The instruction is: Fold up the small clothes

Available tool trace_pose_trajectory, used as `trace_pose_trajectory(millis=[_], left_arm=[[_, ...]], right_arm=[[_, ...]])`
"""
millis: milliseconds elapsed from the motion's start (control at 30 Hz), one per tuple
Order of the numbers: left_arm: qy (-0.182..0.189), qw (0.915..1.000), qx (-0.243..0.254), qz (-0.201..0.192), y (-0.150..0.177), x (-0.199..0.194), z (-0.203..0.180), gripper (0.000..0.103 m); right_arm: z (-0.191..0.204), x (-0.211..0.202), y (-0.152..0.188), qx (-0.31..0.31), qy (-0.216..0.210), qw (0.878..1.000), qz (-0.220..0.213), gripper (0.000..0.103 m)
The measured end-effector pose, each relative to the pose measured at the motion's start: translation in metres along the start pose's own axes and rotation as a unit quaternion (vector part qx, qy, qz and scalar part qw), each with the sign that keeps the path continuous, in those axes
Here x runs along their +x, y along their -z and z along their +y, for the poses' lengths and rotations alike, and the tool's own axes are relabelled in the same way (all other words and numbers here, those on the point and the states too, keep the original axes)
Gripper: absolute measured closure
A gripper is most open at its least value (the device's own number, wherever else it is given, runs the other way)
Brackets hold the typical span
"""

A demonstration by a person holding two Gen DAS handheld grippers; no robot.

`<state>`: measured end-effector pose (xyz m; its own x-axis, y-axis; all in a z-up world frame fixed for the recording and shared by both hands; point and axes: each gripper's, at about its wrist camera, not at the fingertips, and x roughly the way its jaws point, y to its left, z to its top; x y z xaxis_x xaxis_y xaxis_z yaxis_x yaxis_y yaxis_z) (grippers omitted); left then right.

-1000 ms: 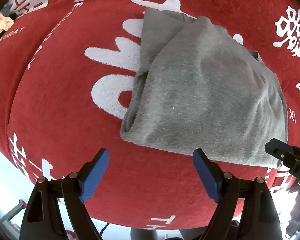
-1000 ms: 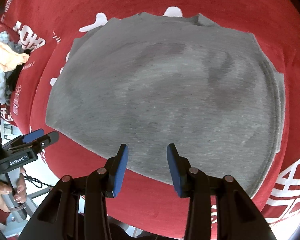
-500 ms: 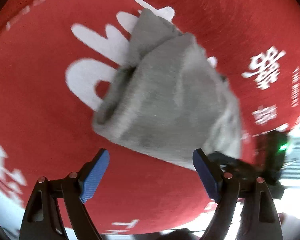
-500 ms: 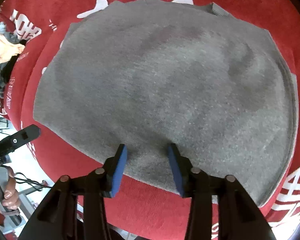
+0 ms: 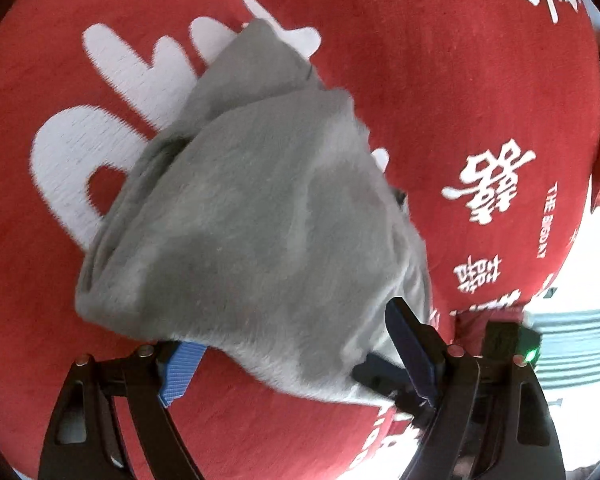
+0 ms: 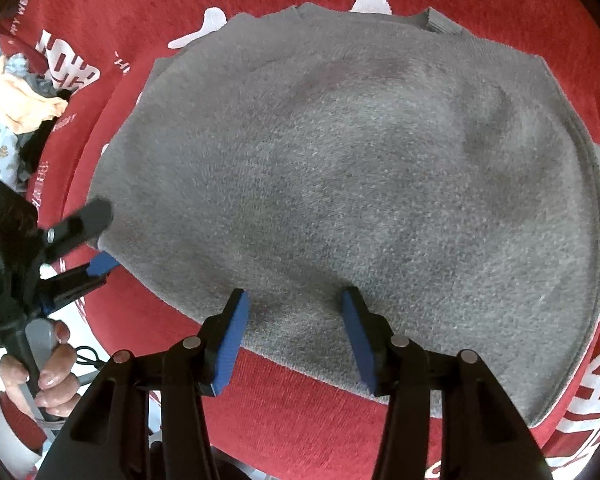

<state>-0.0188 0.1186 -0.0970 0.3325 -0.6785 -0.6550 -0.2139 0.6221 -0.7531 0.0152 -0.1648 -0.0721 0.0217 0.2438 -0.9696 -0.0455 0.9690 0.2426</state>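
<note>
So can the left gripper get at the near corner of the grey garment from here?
Probably yes: the left gripper is open with the grey garment's corner already between its fingers, one above and one below, nothing blocking on the red cloth.

left tongs (image 5: 296,360) spread wide, right tongs (image 6: 296,340) partly apart, just been opening

Bright, even daylight; overexposed white glare at the lower corners of both views. Fisheye bending curves the edges under a dark vignette. The left wrist view is motion-blurred, the right wrist view sharper.
</note>
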Motion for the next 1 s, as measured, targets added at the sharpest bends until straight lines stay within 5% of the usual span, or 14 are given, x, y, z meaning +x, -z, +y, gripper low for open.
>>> trace_pose_trajectory(millis=[100, 267, 500, 533, 600, 633, 733, 800, 867, 1000], left_arm=[[0.025, 0.9992, 0.020, -0.023, -0.006, 0.001, -0.024, 0.017], [-0.048, 0.9984, -0.005, -0.028, -0.006, 0.018, -0.015, 0.019], [-0.060, 0.9970, -0.023, -0.044, -0.013, 0.013, -0.013, 0.022], [-0.067, 0.9965, -0.016, -0.047, -0.015, 0.014, -0.017, 0.025], [-0.115, 0.9921, 0.019, -0.046, -0.018, 0.021, -0.031, 0.064], [-0.139, 0.9886, 0.036, -0.045, -0.018, 0.022, -0.034, 0.074], [-0.189, 0.9737, 0.114, -0.055, -0.011, 0.021, -0.047, 0.084], [-0.234, 0.9494, 0.200, -0.063, 0.003, 0.024, -0.062, 0.085], [-0.261, 0.9261, 0.265, -0.065, 0.015, 0.027, -0.071, 0.085], [-0.283, 0.8932, 0.343, -0.070, 0.026, 0.032, -0.079, 0.085]], right_arm=[[-0.001, 0.000, 0.002, 0.000, -0.004, 1.000, -0.003, 0.050], [-0.004, -0.005, 0.001, -0.001, -0.010, 1.000, 0.005, 0.050], [-0.003, -0.030, -0.021, -0.016, -0.016, 1.000, -0.011, 0.050], [-0.002, -0.035, -0.030, -0.019, -0.016, 1.000, -0.016, 0.050], [0.004, -0.045, -0.054, -0.031, -0.021, 0.999, -0.022, 0.050], [0.009, -0.049, -0.067, -0.041, -0.019, 0.999, -0.023, 0.049], [0.033, -0.055, -0.111, -0.084, -0.011, 0.996, -0.014, 0.043], [0.056, -0.050, -0.141, -0.111, -0.009, 0.994, 0.015, 0.030], [0.087, -0.032, -0.169, -0.140, -0.011, 0.987, 0.079, 0.024], [0.133, 0.023, -0.194, -0.152, -0.005, 0.962, 0.225, 0.021]])
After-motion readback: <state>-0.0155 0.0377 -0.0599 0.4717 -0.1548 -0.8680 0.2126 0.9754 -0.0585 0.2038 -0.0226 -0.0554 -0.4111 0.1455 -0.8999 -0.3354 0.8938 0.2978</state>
